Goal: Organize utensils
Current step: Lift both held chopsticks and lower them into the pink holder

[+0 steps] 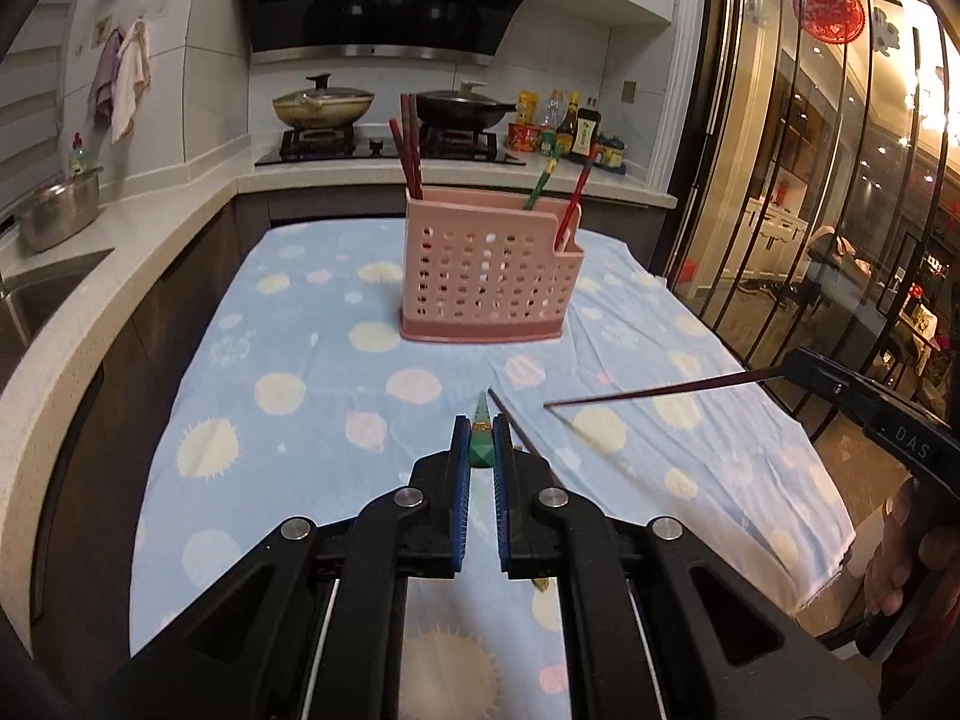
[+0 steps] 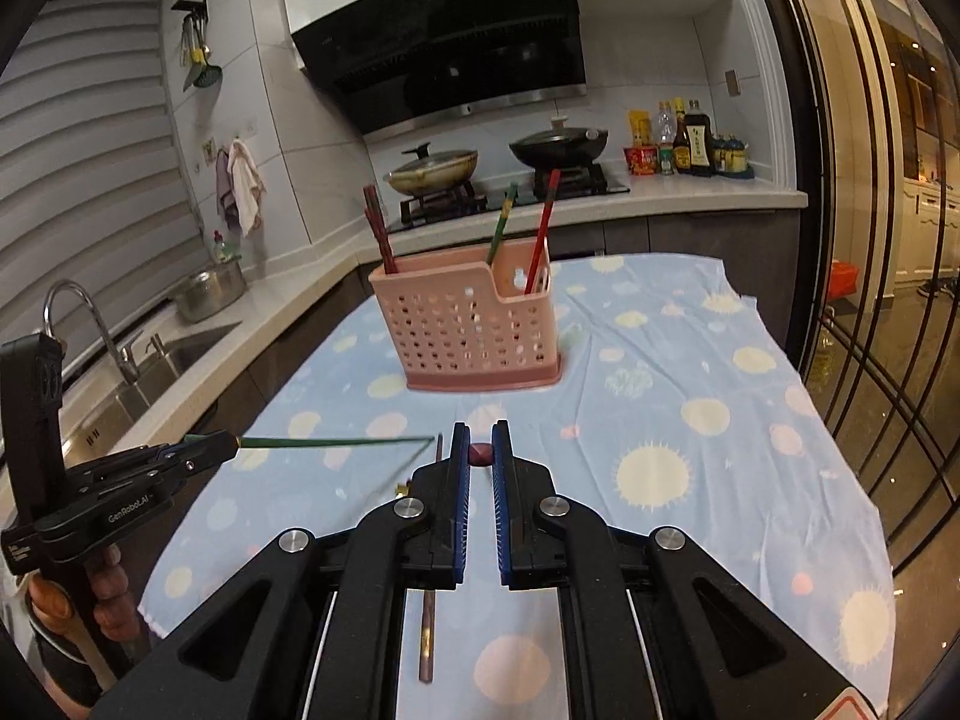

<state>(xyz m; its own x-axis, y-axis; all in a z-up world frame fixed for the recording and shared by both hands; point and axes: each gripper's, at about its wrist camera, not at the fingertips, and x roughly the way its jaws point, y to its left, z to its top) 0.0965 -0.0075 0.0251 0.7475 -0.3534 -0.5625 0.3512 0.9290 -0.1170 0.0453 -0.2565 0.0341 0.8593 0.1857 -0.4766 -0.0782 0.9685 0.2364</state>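
A pink perforated holder (image 1: 486, 276) (image 2: 474, 330) stands on the blue dotted cloth (image 1: 300, 360). Dark red chopsticks stick out of its left end, and a green one and a red one out of its right end. My left gripper (image 1: 483, 432) (image 2: 231, 443) is shut on a green chopstick (image 1: 483, 450) (image 2: 336, 440), held above the cloth. My right gripper (image 2: 480, 438) (image 1: 786, 366) is shut on a dark red chopstick (image 2: 480, 454) (image 1: 654, 389), also off the cloth. One more dark chopstick (image 1: 519, 429) (image 2: 427, 630) lies on the cloth below the grippers.
Behind the table runs a counter with a stove and two lidded pans (image 1: 324, 105), and sauce bottles (image 1: 570, 132). A sink with tap (image 2: 90, 330) and a steel pot (image 2: 210, 294) are at left. A glass door with black bars (image 1: 840, 210) is at right.
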